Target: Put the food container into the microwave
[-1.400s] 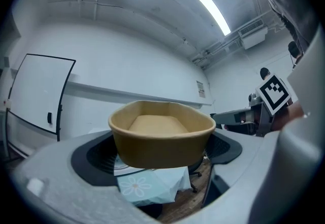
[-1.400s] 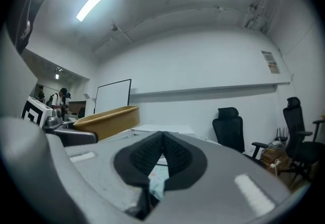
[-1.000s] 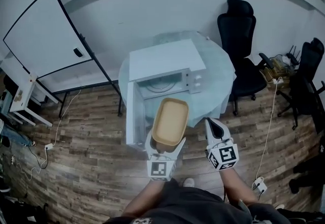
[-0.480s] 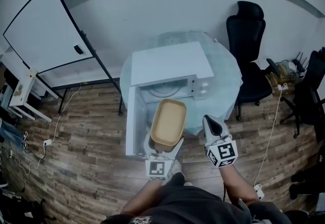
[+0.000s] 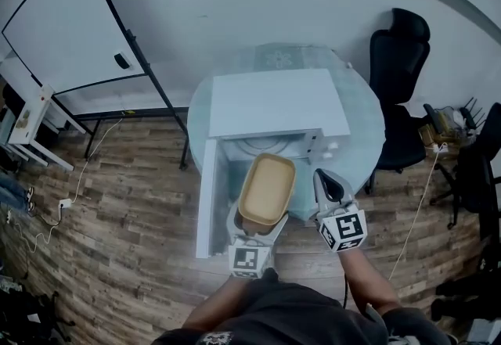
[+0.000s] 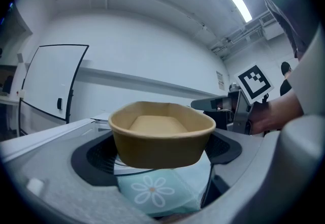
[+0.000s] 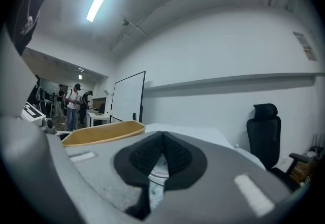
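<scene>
An empty tan food container (image 5: 267, 191) (image 6: 161, 134) is held in the air by its near end, with my left gripper (image 5: 254, 228) shut on it. It hangs just in front of the white microwave's (image 5: 274, 105) open cavity, whose glass turntable (image 5: 266, 146) shows inside. The microwave door (image 5: 206, 196) stands swung out to the left. My right gripper (image 5: 325, 185) (image 7: 161, 152) hovers to the right of the container, jaws pressed together with nothing in them. The container's rim (image 7: 101, 132) shows at the left of the right gripper view.
The microwave sits on a round table with a pale floral cloth (image 5: 368, 113). A black office chair (image 5: 401, 62) stands at the right, a whiteboard (image 5: 66, 19) at the left. Wood floor (image 5: 117, 203) and cables lie around. People stand far off in the right gripper view.
Both grippers and the container have moved closer to the microwave opening; the container's far end now reaches the cavity's front edge.
</scene>
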